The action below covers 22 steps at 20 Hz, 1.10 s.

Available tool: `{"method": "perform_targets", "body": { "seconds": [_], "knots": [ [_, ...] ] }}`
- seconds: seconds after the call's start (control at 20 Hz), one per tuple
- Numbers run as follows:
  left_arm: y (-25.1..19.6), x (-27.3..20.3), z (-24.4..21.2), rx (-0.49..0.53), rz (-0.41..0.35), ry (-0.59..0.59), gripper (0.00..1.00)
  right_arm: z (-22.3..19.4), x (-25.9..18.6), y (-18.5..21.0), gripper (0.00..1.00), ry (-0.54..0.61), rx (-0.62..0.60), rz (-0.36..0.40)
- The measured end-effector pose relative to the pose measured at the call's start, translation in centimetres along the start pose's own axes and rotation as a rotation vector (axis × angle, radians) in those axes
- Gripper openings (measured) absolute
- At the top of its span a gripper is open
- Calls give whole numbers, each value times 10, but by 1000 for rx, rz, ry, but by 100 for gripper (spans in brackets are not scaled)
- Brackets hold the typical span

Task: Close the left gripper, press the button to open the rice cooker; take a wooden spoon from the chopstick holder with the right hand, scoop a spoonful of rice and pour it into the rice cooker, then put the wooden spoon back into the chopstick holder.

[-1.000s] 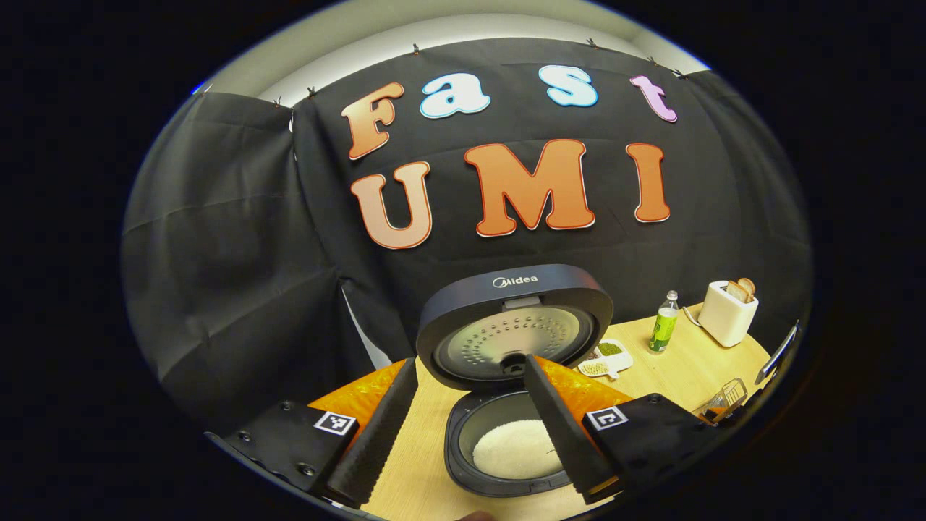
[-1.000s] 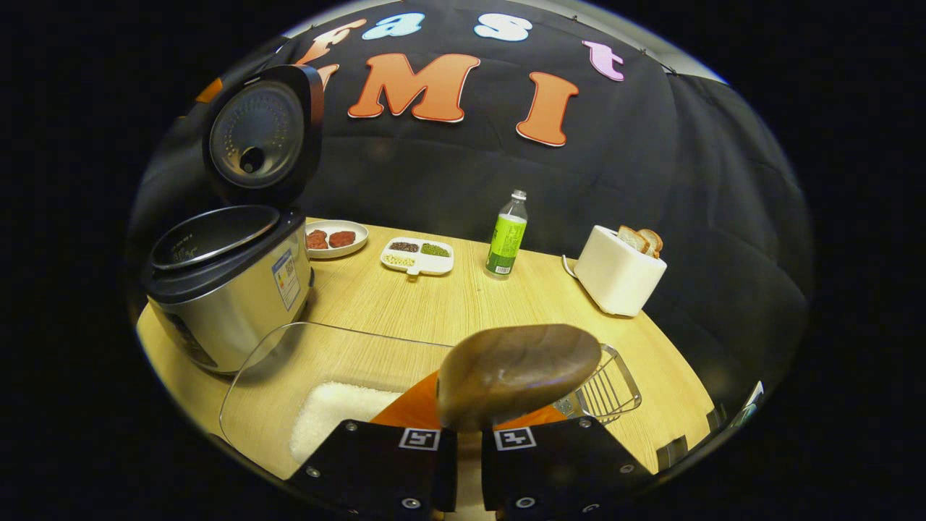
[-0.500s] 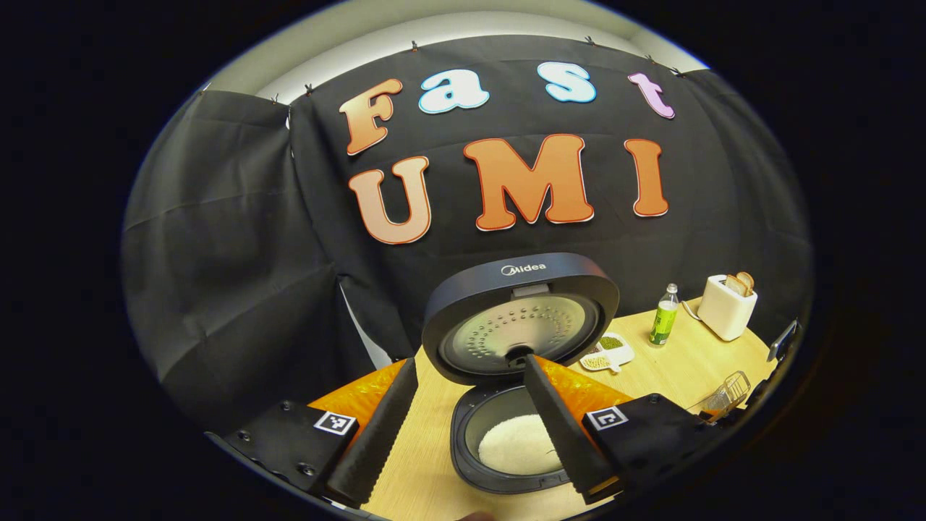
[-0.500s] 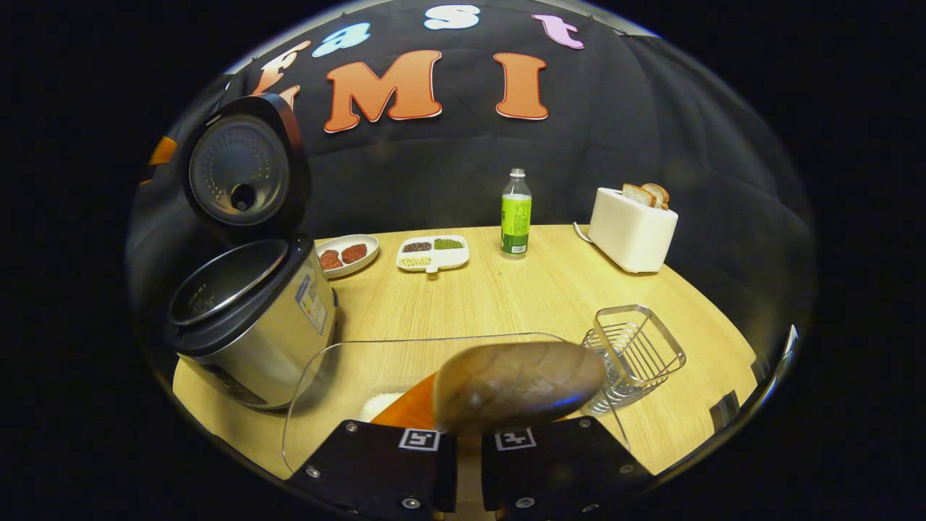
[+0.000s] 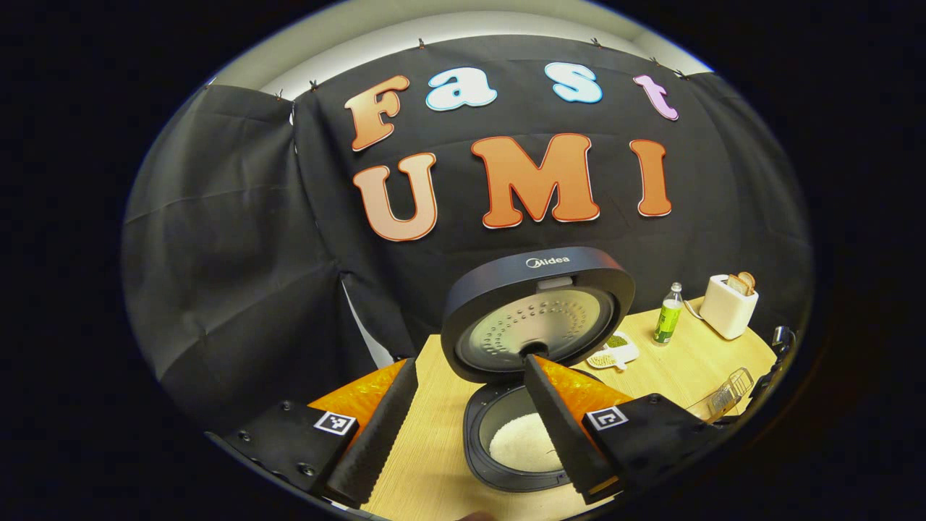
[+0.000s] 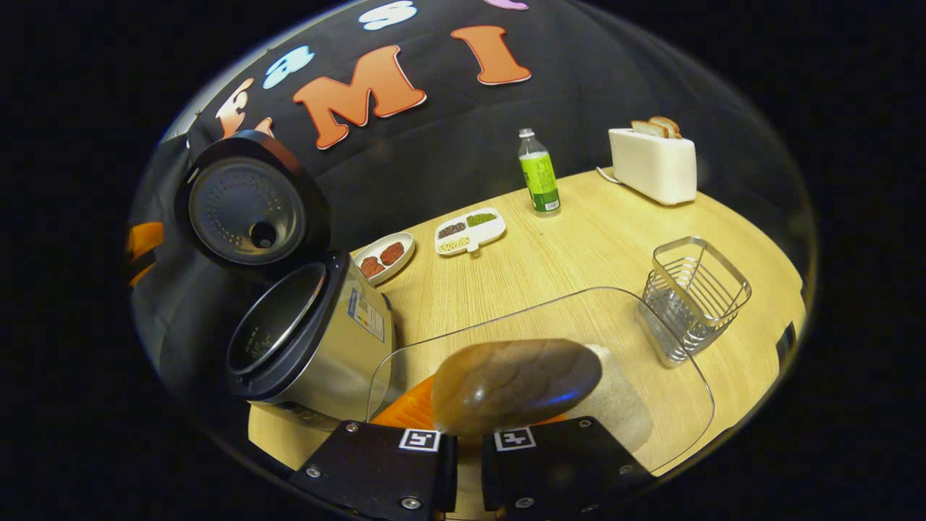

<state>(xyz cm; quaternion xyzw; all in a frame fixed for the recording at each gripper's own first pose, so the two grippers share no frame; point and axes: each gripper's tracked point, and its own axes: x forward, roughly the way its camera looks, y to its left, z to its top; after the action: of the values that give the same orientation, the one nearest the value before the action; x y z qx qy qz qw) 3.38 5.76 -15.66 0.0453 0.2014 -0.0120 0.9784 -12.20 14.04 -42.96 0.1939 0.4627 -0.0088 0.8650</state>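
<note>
Right gripper [image 6: 463,434], pinching the wooden spoon [image 6: 517,383], has swung from the rice cooker [image 6: 311,340] toward the chopstick holder [image 6: 691,297] on the right, so returning it comes next.

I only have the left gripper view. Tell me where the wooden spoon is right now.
Observer: The wooden spoon is held in the right gripper, its bowl pointing forward.
Operator: Report what lies under it.
Observer: A clear tray with a heap of rice; the spoon's bowl hangs over the heap's near edge.
Operator: Say whether the spoon is loaded.
Observer: Cannot tell. The right gripper view shows a smooth rounded wooden face with no grains on it.
</note>
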Motion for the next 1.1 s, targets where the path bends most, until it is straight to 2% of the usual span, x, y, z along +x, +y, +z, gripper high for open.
{"method": "perform_targets", "body": {
  "seconds": [0.35, 0.55, 0.7, 0.85, 1.1],
  "knots": [
    [0, 6, 2, -5, -8, -3, 100, -10, 1, 12, 13, 96, 120, 86],
    [-1, 7, 2, -9, -7, 0, 100, -11, 0, 19, 13, 145, 214, 164],
    [-4, 7, 1, -17, -5, 5, 100, -10, 2, 11, 13, 173, 299, 184],
    [-7, 7, 3, -13, 2, 4, 100, -1, -5, 9, 13, 177, 389, 240],
    [-15, 7, 11, -15, 5, -7, 100, 23, -10, 0, 13, 172, 472, 313]
  ]
}}
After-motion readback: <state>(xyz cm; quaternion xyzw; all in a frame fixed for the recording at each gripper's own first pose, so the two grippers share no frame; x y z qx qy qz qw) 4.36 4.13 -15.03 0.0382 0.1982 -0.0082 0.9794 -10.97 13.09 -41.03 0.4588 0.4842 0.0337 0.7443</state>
